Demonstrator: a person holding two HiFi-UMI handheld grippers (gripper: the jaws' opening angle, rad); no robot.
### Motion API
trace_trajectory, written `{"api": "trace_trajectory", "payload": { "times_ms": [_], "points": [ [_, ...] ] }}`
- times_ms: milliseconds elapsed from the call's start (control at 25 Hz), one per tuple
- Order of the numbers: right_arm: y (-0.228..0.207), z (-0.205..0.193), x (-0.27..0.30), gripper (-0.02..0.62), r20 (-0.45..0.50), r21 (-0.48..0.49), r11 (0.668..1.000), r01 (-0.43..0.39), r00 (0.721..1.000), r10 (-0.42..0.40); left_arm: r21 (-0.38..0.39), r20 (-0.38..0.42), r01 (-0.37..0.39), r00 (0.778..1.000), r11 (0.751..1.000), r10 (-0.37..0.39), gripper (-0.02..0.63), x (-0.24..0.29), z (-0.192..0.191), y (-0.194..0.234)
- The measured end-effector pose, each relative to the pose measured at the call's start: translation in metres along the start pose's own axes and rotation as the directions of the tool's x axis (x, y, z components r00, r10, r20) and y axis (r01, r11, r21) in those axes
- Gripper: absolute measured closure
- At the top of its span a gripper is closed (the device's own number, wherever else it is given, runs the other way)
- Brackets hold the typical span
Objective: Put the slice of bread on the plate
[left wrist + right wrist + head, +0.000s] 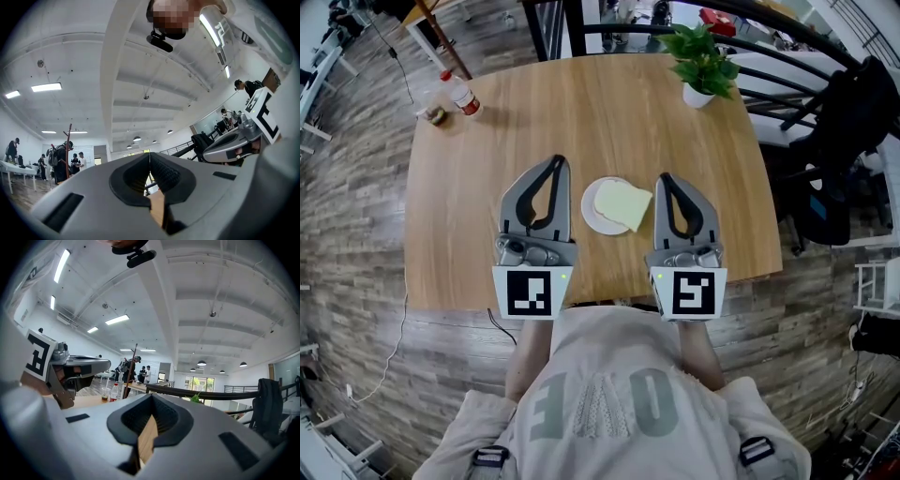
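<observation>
Head view: the L gripper [557, 163] and R gripper [665, 178] lie side by side over the wood table [581, 103], both pointing away from the person. Both are closed tight w/ nothing in them. The white plate [592, 214] sits btw the two grippers, a bit nearer the R one. The slice of bread [622, 203] lies flat on the plate. It's about square, so no clear long side. It's turned a bit crooked, and one corner sticks out over the plate's edge toward the R gripper. A green plant [703, 58] stands far ahead of the R gripper. A bottle [462, 94] and a cup [436, 114] stand far ahead of the L gripper, off to its left.

L gripper view: the tips touch, nothing btw them. It looks up at the ceiling. The R gripper shows off to its right.

R gripper view: the tips touch too, nothing held. The L gripper shows off to its left.
</observation>
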State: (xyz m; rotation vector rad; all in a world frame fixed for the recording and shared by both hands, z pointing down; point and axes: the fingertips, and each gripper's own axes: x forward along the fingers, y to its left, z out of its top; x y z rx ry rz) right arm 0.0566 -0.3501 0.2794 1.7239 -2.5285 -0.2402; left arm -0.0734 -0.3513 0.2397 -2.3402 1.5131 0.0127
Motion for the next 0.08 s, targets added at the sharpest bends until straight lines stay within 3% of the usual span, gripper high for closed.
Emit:
{"api": "trace_trajectory", "payload": {
  "times_ms": [80],
  "points": [
    [0.0017,-0.0006,-0.0010,0.578,-0.003,0.004,1.000,-0.002,1.000,0.002,0.004,0.009,-0.003,1.000,1.000,0.003,0.597,-0.0015,0.0025,0.0015]
  ]
}}
